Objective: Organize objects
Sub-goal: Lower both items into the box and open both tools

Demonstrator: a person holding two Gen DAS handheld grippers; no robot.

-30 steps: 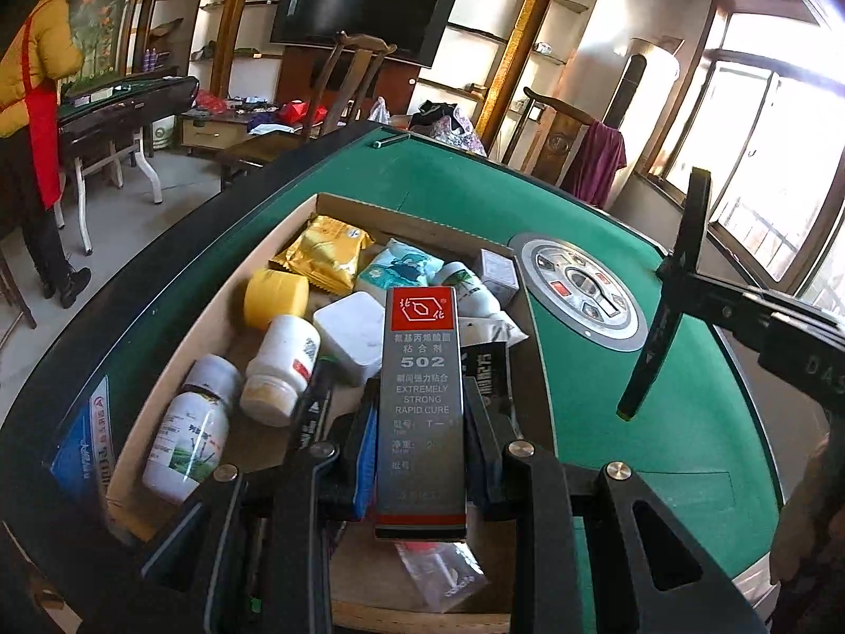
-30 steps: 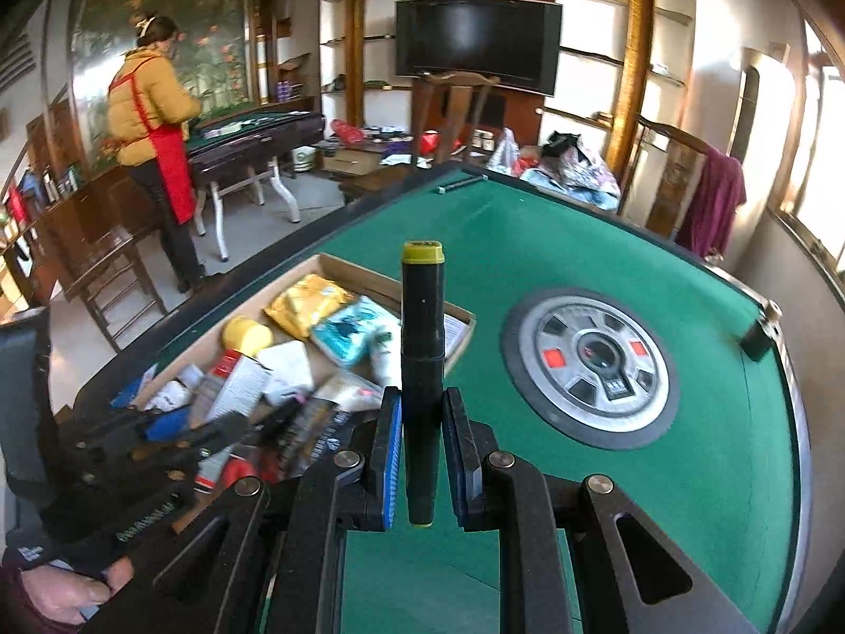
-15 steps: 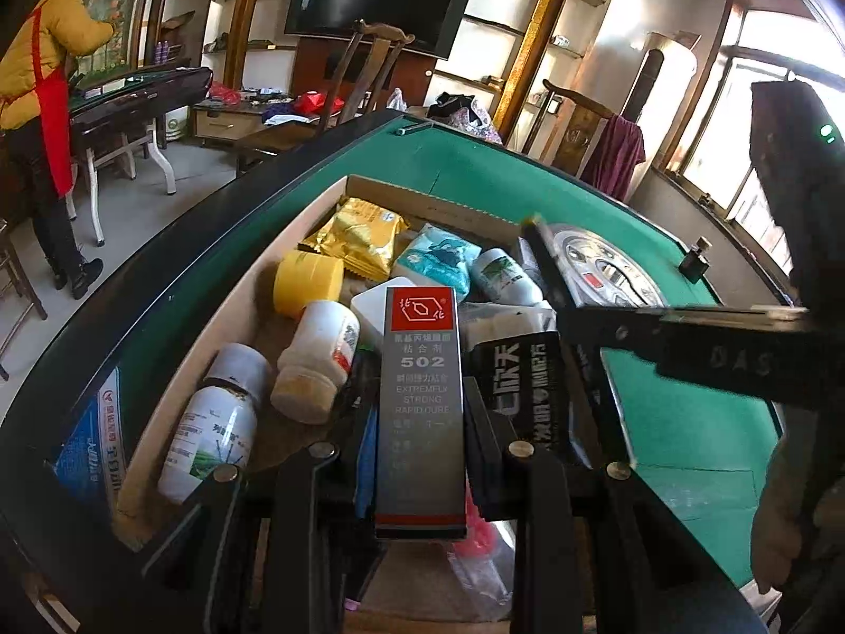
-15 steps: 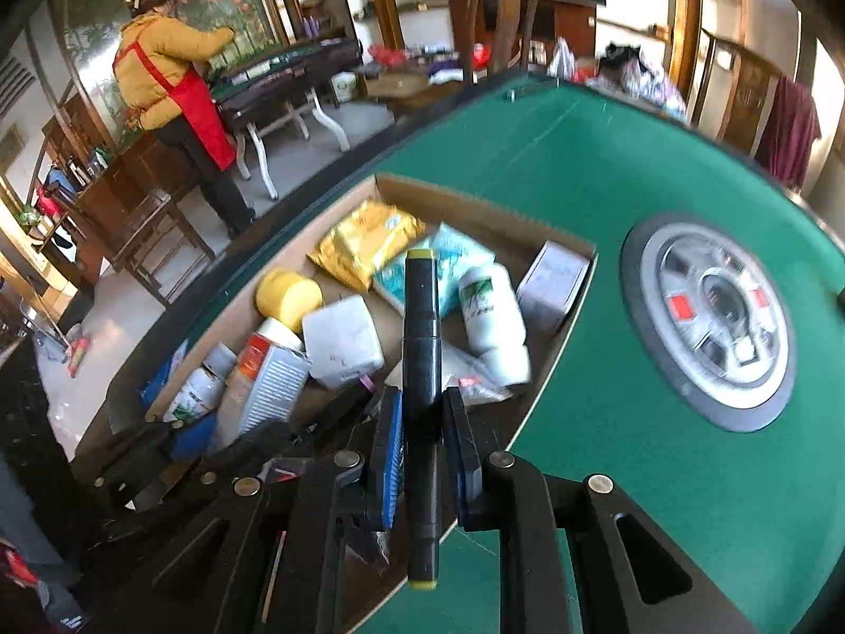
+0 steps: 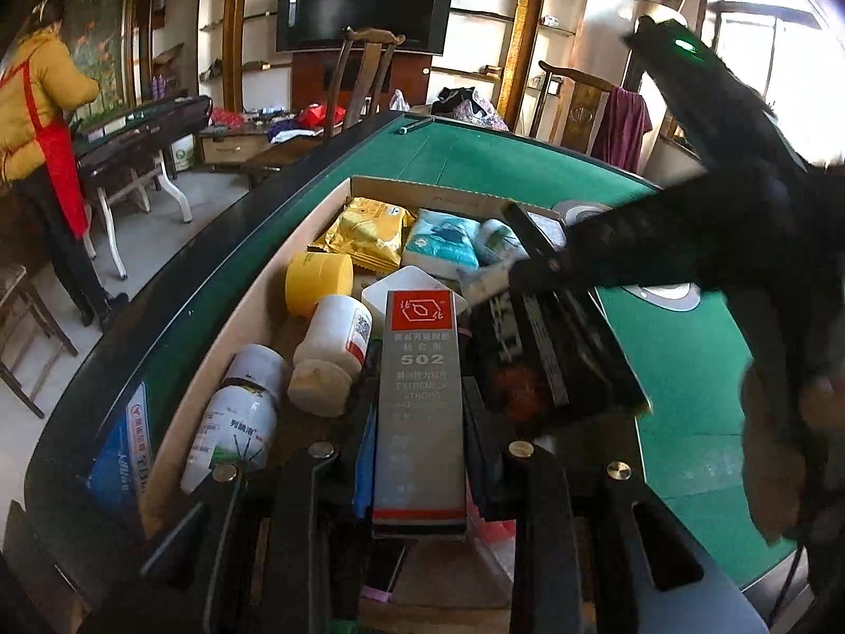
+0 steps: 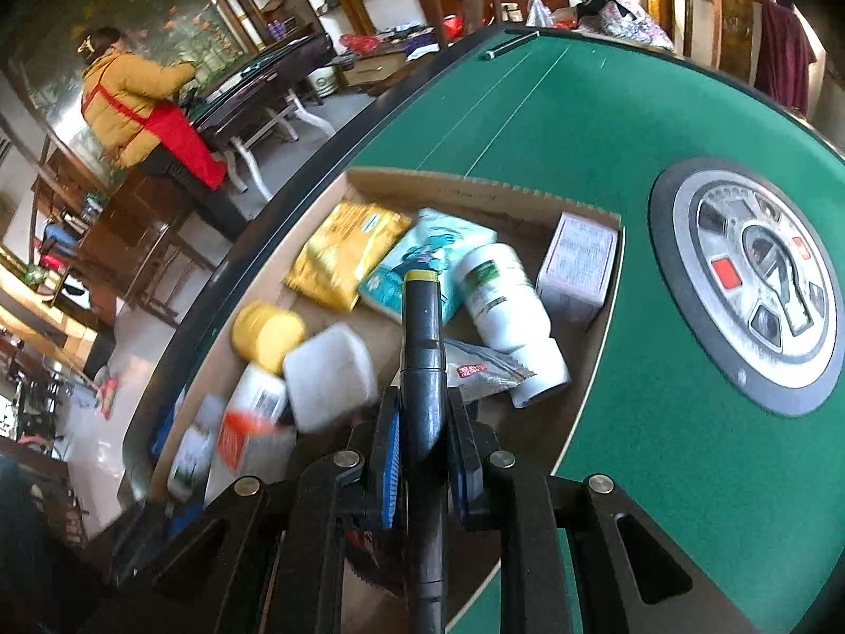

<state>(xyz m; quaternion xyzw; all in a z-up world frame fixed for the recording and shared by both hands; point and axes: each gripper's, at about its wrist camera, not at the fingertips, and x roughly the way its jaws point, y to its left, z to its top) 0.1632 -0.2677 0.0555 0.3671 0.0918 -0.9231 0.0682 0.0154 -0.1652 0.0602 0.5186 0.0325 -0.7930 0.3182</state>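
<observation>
Both tongs hang over the cardboard box (image 6: 475,185) on the green worktop (image 6: 660,475), the left tongs (image 5: 420,422) clamped on a glue carton (image 5: 420,396) and the right tongs (image 6: 422,438) gripping a black marker (image 6: 421,327), probably for dropping among the bottles there.

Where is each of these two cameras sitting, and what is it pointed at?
Left wrist: on the left tongs, looking down along the glue box they grip into the cardboard tray; the other tongs cross at right.
Right wrist: on the right tongs, gripping a black marker above the tray.
Both show the tray and green table.
</observation>
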